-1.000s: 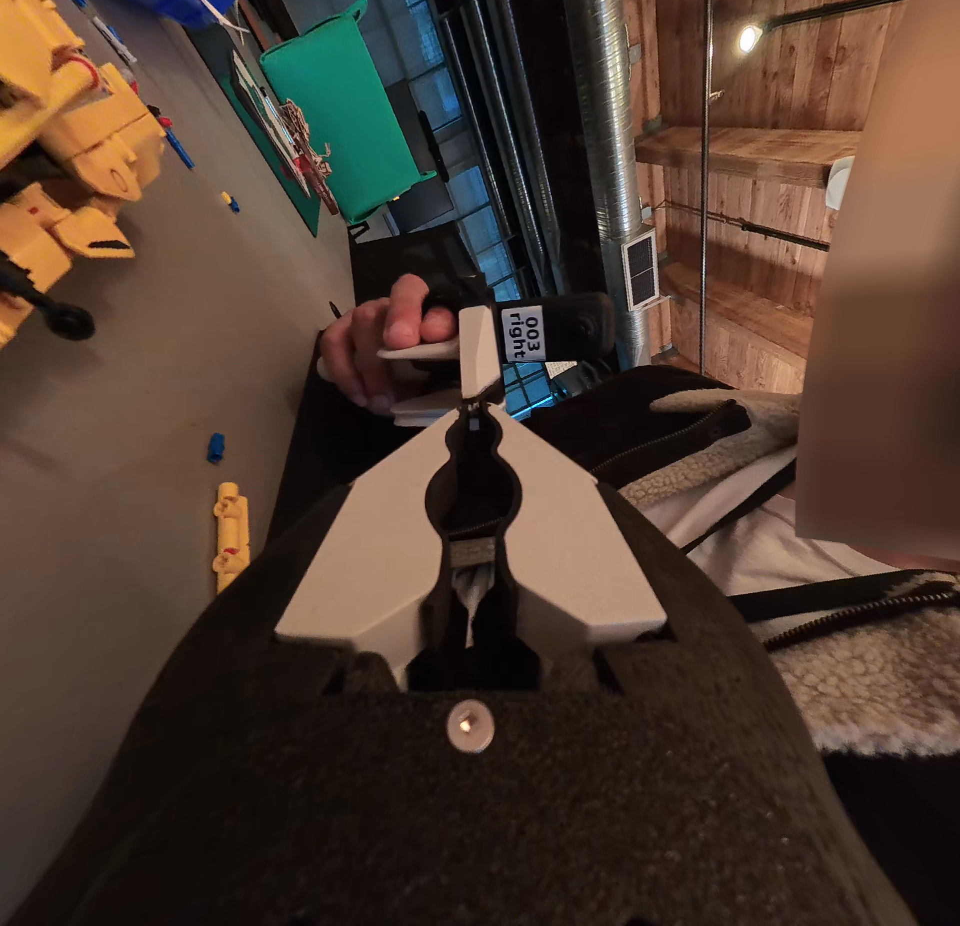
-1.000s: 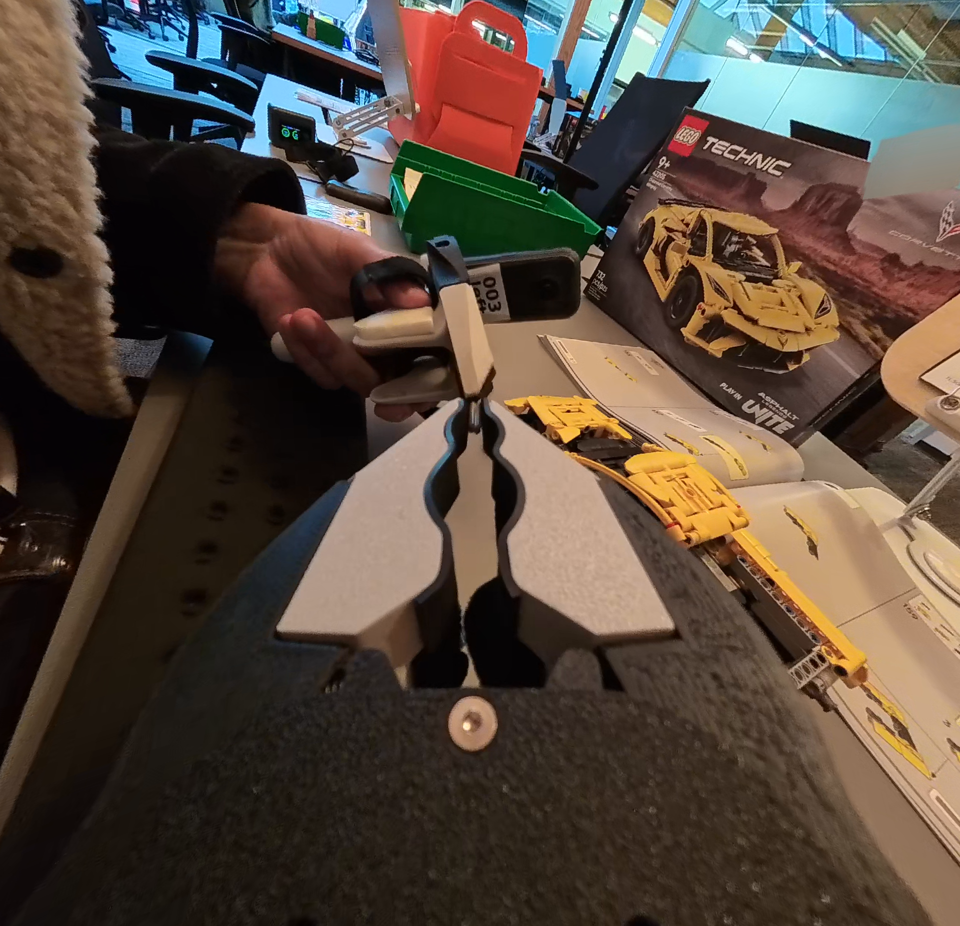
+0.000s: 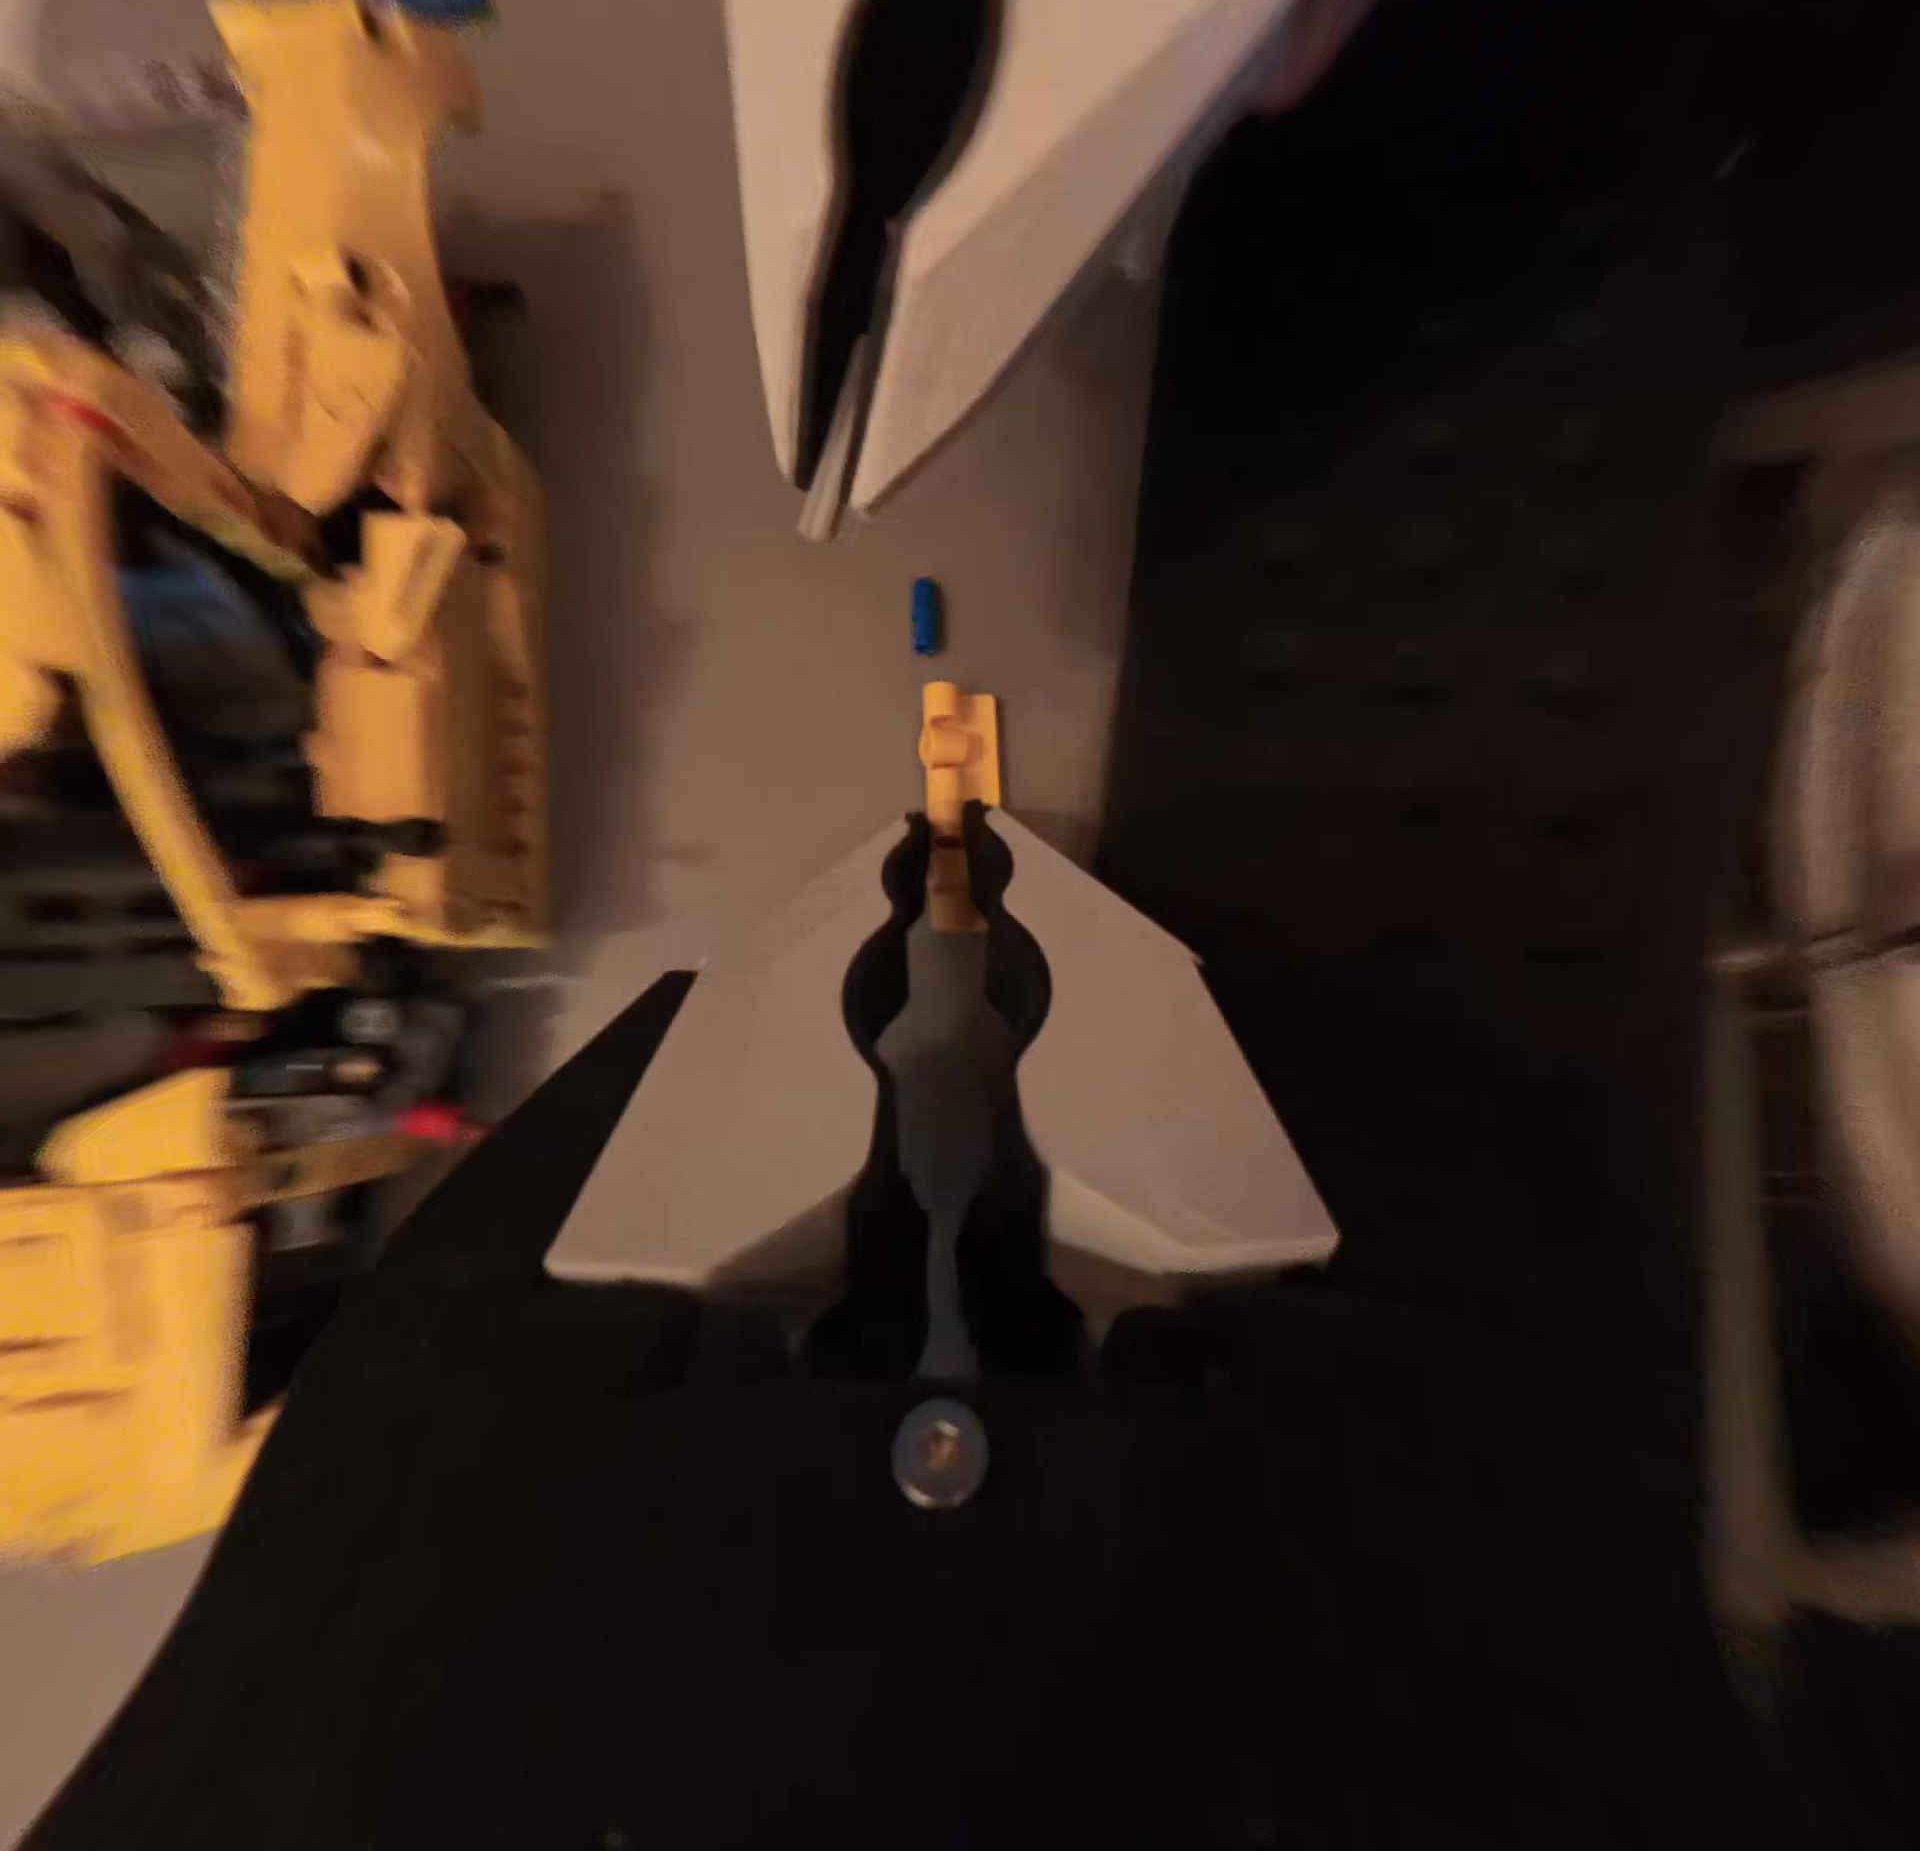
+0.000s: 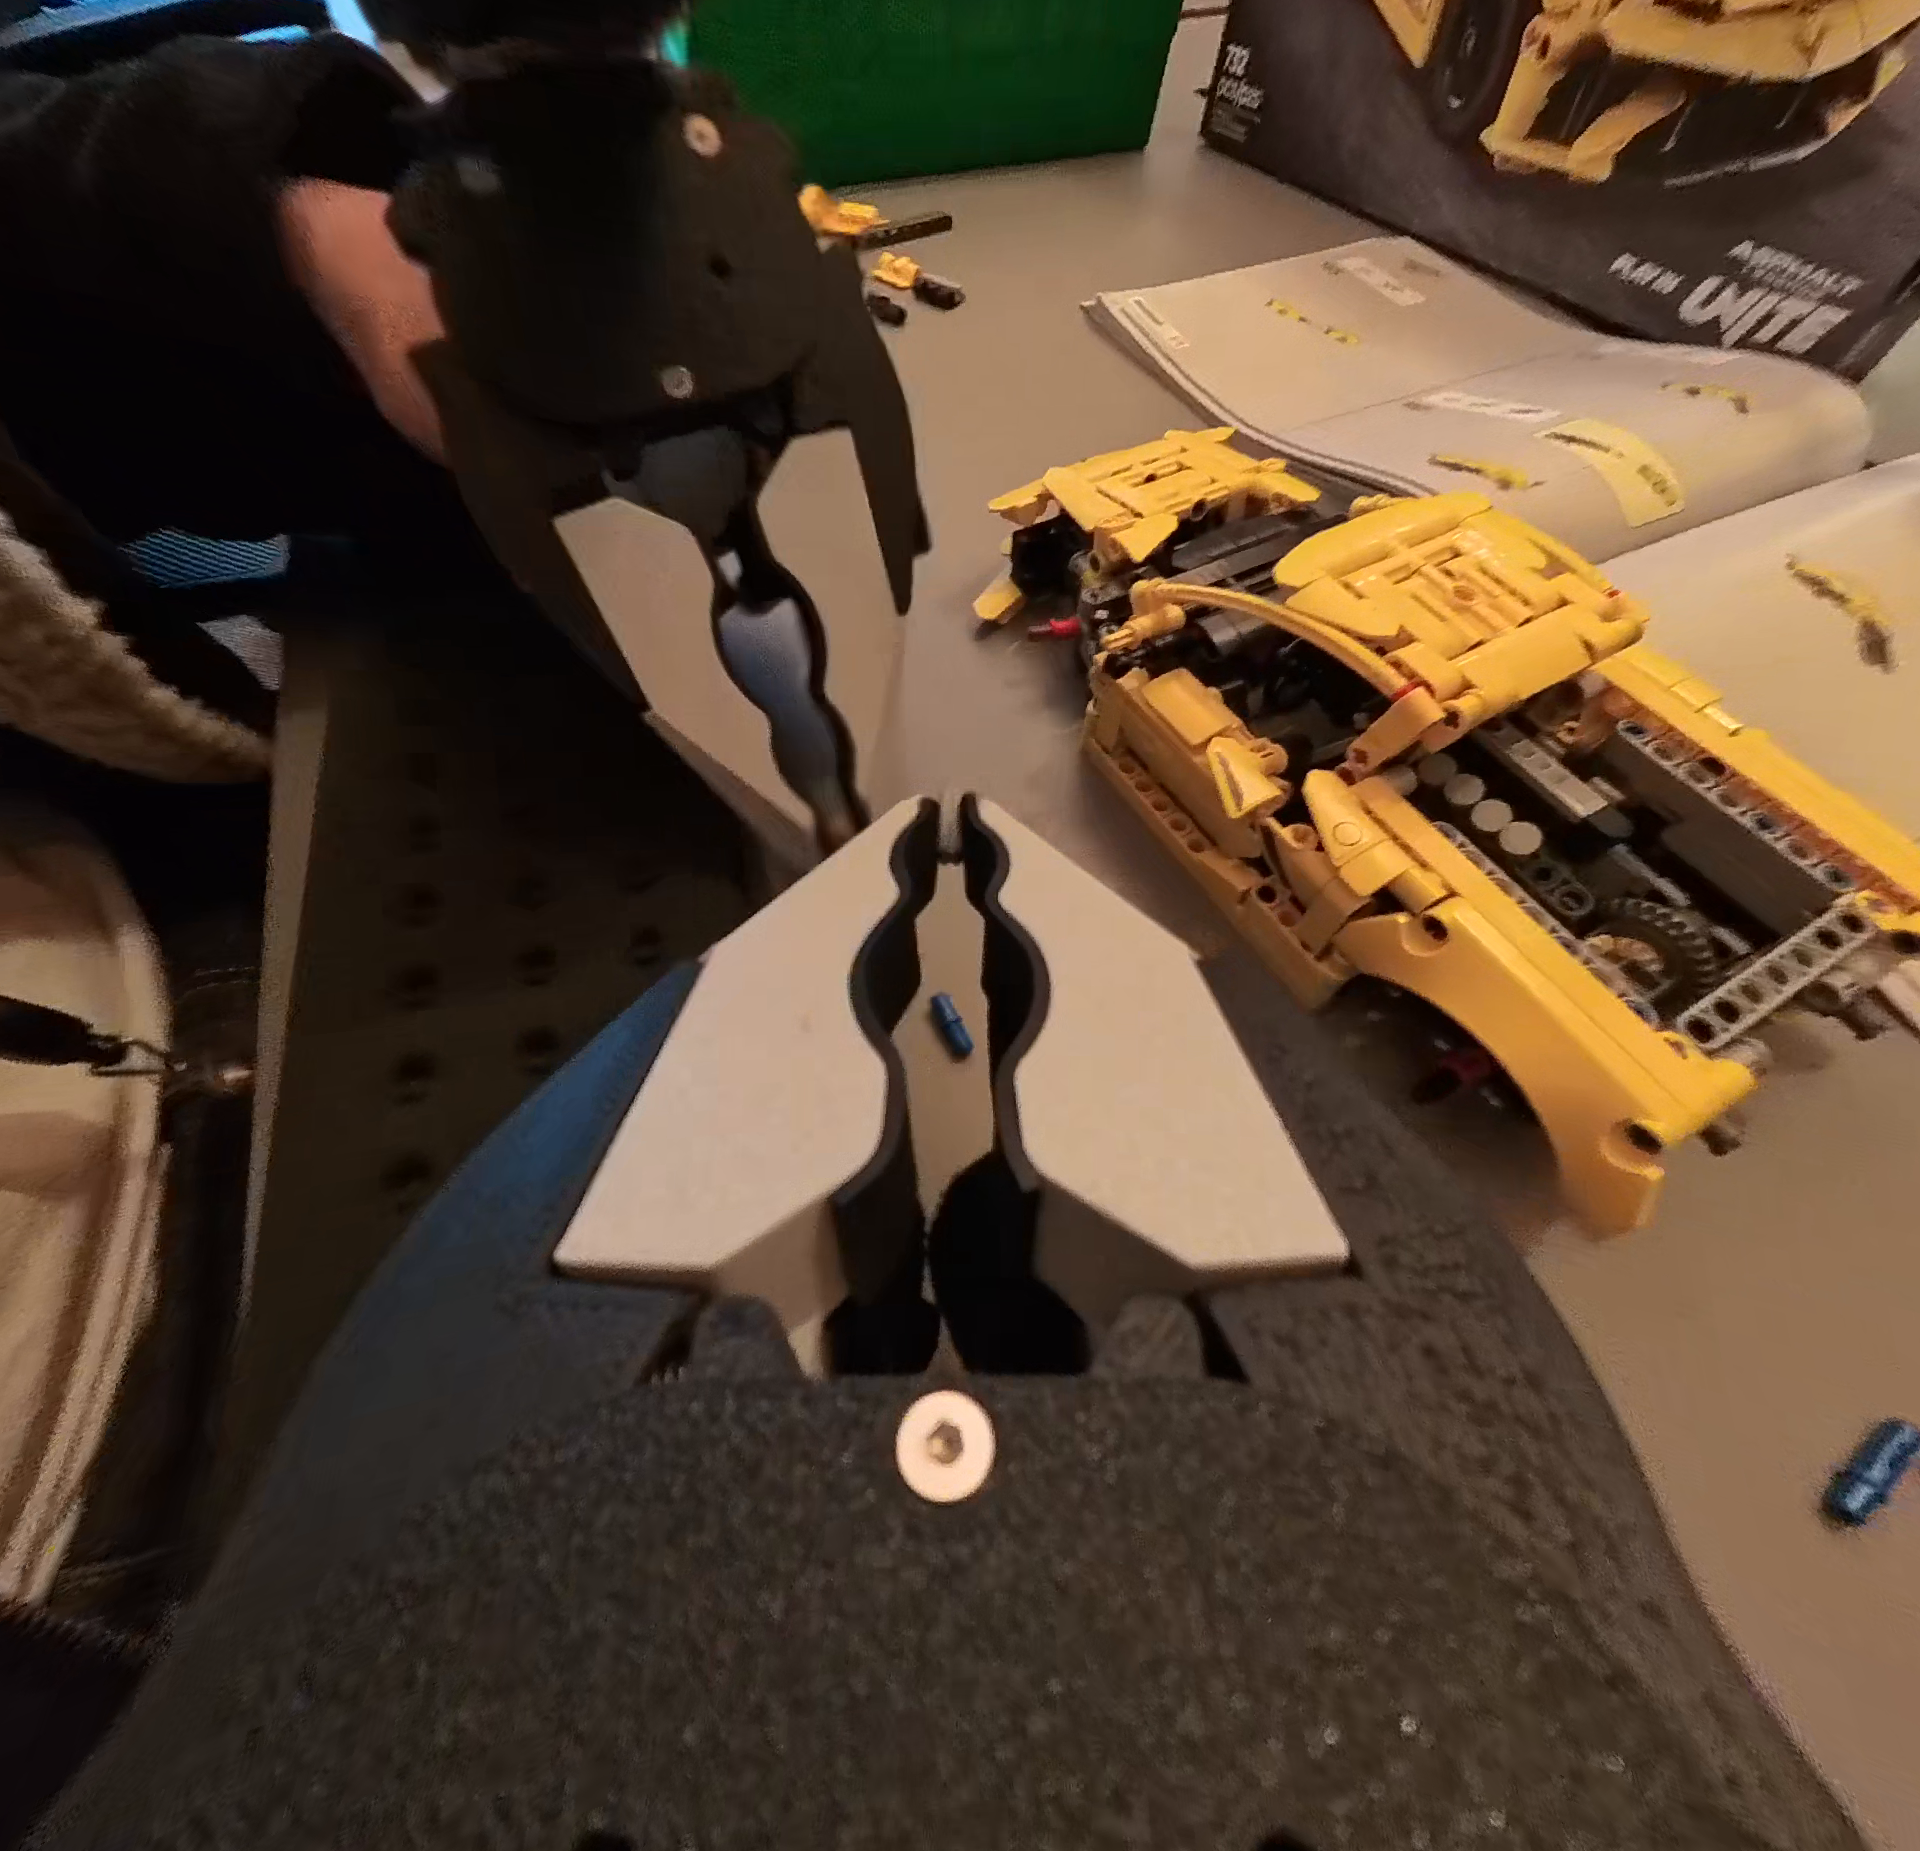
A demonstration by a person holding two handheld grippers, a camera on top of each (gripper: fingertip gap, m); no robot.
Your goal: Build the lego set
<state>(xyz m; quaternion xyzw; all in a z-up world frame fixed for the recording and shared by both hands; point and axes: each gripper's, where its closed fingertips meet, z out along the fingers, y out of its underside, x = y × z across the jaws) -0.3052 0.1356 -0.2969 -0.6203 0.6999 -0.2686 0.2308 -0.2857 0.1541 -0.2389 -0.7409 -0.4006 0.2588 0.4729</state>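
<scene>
Judging progress: yellow car [image 4: 1455, 814] approx half-built; my left gripper [image 3: 943, 833] clamps a yellow piece [image 3: 958, 752], right gripper [image 4: 948, 827] clenched empty, blue pin [image 4: 950, 1022] loose.

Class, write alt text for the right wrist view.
The right gripper, shut, hangs over a small blue pin on a grey table. The left gripper reaches in opposite it, and a half-built yellow car lies to the right beside a manual.

dim, motion-blurred left wrist view; right wrist view brighter, sharper.
</scene>
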